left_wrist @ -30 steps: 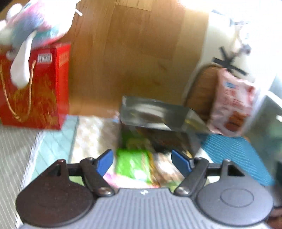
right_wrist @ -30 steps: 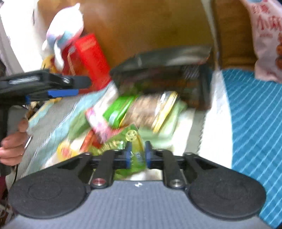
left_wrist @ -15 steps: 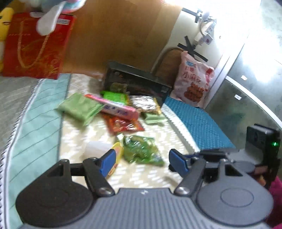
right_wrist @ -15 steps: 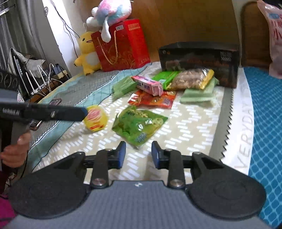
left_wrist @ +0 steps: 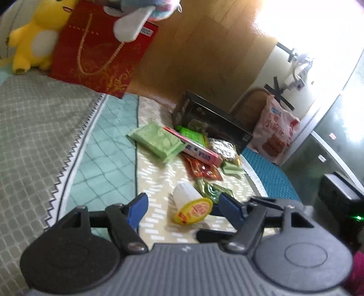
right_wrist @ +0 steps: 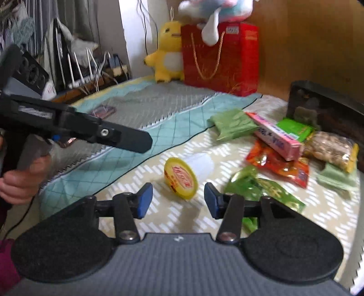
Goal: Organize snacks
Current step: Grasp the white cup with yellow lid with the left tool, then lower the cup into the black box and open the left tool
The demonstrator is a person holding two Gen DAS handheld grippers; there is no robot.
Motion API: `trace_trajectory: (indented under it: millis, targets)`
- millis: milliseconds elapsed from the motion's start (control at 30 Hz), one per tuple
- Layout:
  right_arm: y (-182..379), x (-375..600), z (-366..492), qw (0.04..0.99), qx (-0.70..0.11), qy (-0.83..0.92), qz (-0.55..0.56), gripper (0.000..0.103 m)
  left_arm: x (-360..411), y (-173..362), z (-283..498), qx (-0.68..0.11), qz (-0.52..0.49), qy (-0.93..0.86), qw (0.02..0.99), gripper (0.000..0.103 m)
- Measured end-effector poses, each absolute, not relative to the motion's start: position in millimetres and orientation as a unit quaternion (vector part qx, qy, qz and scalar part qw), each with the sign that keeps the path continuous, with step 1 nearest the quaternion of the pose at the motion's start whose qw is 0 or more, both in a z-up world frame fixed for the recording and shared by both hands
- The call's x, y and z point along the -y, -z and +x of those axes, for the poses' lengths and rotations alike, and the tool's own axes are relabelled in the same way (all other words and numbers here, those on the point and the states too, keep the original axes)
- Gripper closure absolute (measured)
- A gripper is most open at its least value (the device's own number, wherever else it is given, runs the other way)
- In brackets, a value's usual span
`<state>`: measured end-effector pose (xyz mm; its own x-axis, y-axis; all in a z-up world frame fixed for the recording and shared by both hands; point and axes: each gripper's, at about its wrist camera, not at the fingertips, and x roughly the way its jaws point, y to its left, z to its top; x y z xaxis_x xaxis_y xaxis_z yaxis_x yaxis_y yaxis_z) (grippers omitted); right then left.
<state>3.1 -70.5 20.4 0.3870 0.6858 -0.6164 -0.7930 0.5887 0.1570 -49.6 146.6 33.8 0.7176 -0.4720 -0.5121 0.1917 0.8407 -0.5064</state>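
Both grippers hovered over the bed with jaws spread wide and nothing between them. In the left wrist view, the left gripper (left_wrist: 180, 208) sat low in the frame, and a small cup with a yellow lid (left_wrist: 192, 206) lay on its side on the patterned quilt (left_wrist: 157, 177) just ahead of it. In the right wrist view, the right gripper (right_wrist: 178, 201) framed the same cup from the other side, lid facing the camera. Toward the upper right of that view, a dark box (right_wrist: 327, 107) lay open on its side with a greenish packet (right_wrist: 306, 113) in its mouth; how much more it held could not be told. Spilled before it were a green pouch (right_wrist: 234, 124), a pink carton (right_wrist: 276, 139), a bright green wrapper (right_wrist: 294, 129), a nut bag (right_wrist: 333, 150), a red-orange packet (right_wrist: 279, 165) and a crinkled green bag (right_wrist: 264, 189). At upper centre stood a red gift bag (right_wrist: 227, 59) with a pastel plush toy (right_wrist: 216, 11) atop it and a yellow plush (right_wrist: 167, 52) beside it.
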Motion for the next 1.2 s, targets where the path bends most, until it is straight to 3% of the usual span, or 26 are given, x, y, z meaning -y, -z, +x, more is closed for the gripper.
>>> trace_trajectory:
  millis: [100,267,567,833,1200]
  targets:
    - [-15,64,13,0.835,-0.328,-0.432,-0.086,0.051,-136,-31,-41,-0.334,-0.199,0.204,0.899,0.034]
    - [-15,67,13,0.84,-0.319,-0.431,-0.086,0.061,-113,-16,-21,-0.365,-0.173,0.227,0.886,0.054]
    - [-48,116,40,0.892,-0.256,-0.369,-0.05,0.064,-64,-57,16,-0.323,-0.115,0.269,0.9,0.053]
    - [-74,155,125,0.93,-0.226,-0.289,-0.014,0.064,-4,-96,112,-0.274,-0.096,0.277,0.916,0.048]
    - [-63,155,172,0.943,-0.224,-0.245,0.019,0.058,-10,-79,196,-0.305,-0.145,0.215,0.916,0.041]
